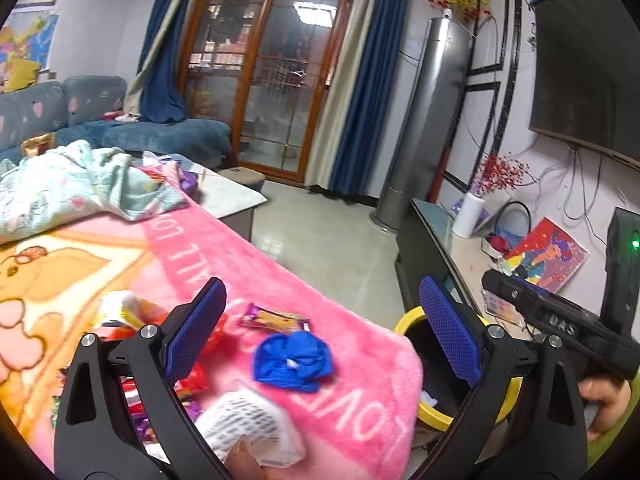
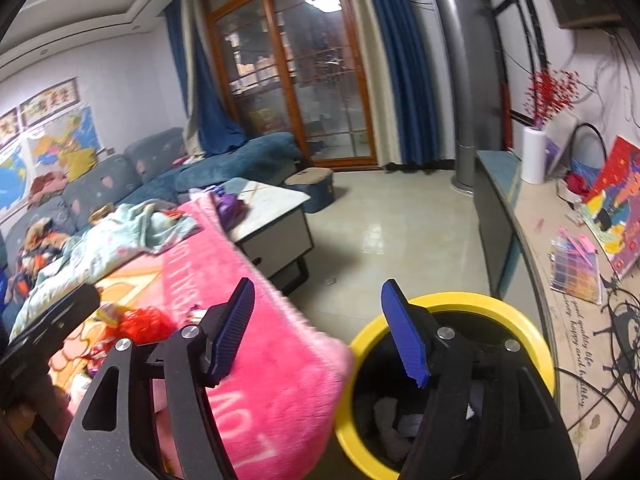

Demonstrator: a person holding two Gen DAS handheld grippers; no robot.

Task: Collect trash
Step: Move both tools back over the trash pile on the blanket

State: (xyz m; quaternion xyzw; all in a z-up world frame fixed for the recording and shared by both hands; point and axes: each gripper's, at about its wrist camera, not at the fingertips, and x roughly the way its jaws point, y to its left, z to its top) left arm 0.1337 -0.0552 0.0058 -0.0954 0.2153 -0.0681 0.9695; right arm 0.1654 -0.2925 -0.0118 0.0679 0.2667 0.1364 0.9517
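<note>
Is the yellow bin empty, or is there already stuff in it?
Not empty. The right wrist view looks down into the bin: crumpled pale and dark pieces lie at its bottom. How full, cannot tell.

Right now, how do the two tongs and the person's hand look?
Both the left tongs and the right tongs have black triangular arms with cut-out slots, silver round bolts and blue ribbed pads. The right tool's black body carries raised letters and a green light. The hand ends in a green sleeve.

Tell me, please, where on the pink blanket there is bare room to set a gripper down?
The pink blanket is bare along its lettered edge strip, between the crumpled pale cloth and the purple wrapper. Nearer, it is crowded: blue wad, white paper, red wrappers. The yellow bin borders the near corner.
</note>
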